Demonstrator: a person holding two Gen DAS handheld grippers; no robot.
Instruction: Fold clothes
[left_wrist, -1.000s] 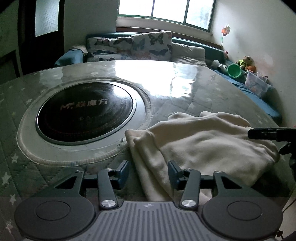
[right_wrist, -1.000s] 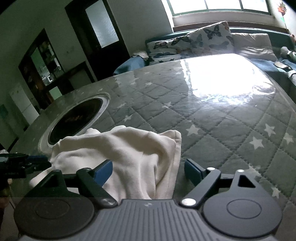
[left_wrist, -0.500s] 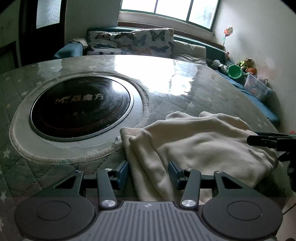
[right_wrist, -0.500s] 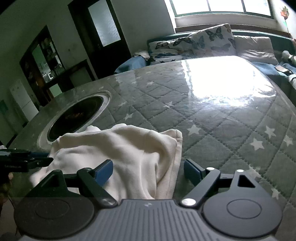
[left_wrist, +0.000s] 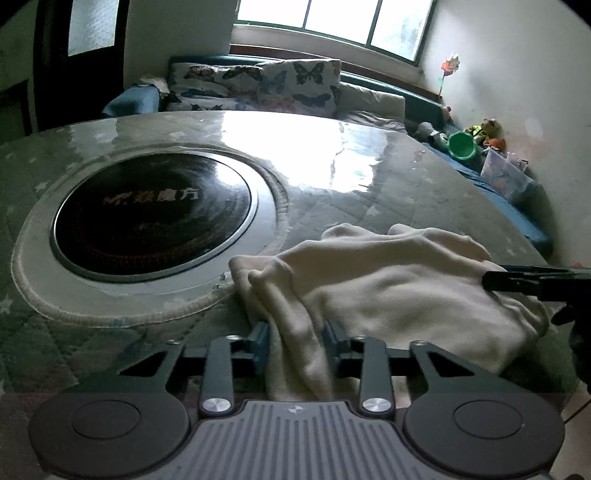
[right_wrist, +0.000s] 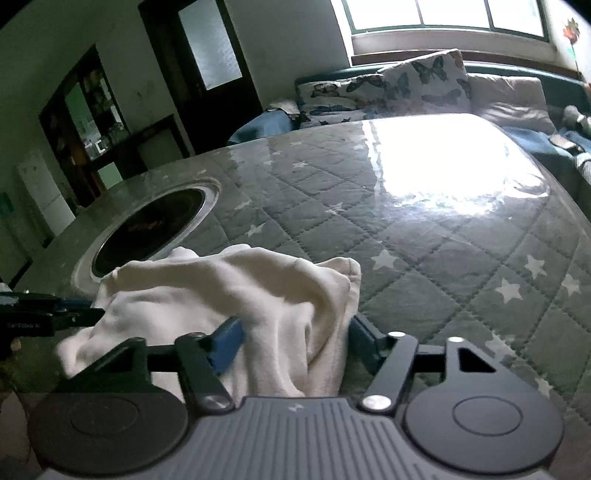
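Observation:
A cream garment (left_wrist: 388, 288) lies crumpled on the quilted star-pattern table cover (left_wrist: 110, 332) near the front edge. My left gripper (left_wrist: 295, 343) has its jaws closing on a bunched fold at the garment's left end, and the pads touch the cloth on both sides. In the right wrist view the same garment (right_wrist: 221, 288) is gathered between the blue pads of my right gripper (right_wrist: 293, 339), whose jaws are also closing on its right end. Each gripper shows at the edge of the other's view: the right gripper's finger (left_wrist: 517, 280), the left gripper's finger (right_wrist: 55, 317).
A round black cooktop (left_wrist: 155, 214) with a steel rim is set into the table just left of the garment. Beyond the table stand a sofa with butterfly cushions (left_wrist: 295, 85) and toys with a green bucket (left_wrist: 461, 147) by the wall.
Both grippers' jaws have narrowed onto the garment. The cloth between each pair of pads has bunched up into raised folds. Neither hand has shifted.

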